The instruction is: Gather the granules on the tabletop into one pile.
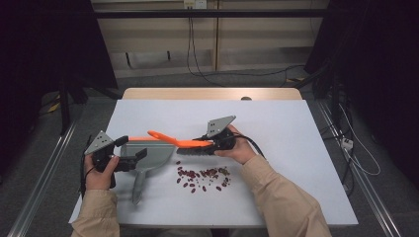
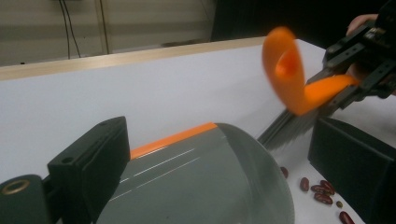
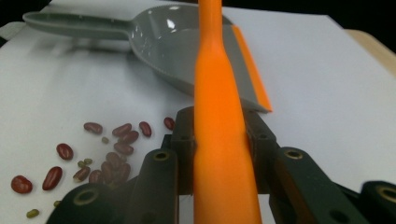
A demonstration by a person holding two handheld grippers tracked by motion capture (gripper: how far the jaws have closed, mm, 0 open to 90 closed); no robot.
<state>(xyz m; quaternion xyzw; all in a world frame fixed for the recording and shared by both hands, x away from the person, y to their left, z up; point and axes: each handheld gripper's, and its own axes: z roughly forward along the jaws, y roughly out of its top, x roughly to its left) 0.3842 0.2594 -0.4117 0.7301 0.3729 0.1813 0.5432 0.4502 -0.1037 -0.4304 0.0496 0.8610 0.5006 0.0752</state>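
Landmark: grey dustpan (image 1: 146, 150), lying on the white table (image 1: 276, 128).
Dustpan long axis: runs from the handle end, nearest the person, to the orange-edged lip (image 2: 173, 138), which points away from the person.
Dustpan handle: points toward the table's near edge, slightly left.
Left gripper (image 1: 129, 157): jaws spread on either side of the dustpan body; in the left gripper view the pan sits between them. Contact with the pan cannot be confirmed.
Brush (image 1: 185, 142): orange handle with dark bristles, held just to the right of the dustpan, with the handle tip reaching over the pan's far edge.
Brush long axis: roughly crosswise to the dustpan axis; the looped handle end (image 2: 282, 70) points toward the dustpan, the bristle end away from it.
Right gripper (image 3: 219, 154): jaws pressed against both sides of the orange brush handle, pinching it.
Beans (image 1: 205, 177): red beans and a few small green ones, scattered on the table to the right of the dustpan handle, below the brush bristles, apart from the pan.
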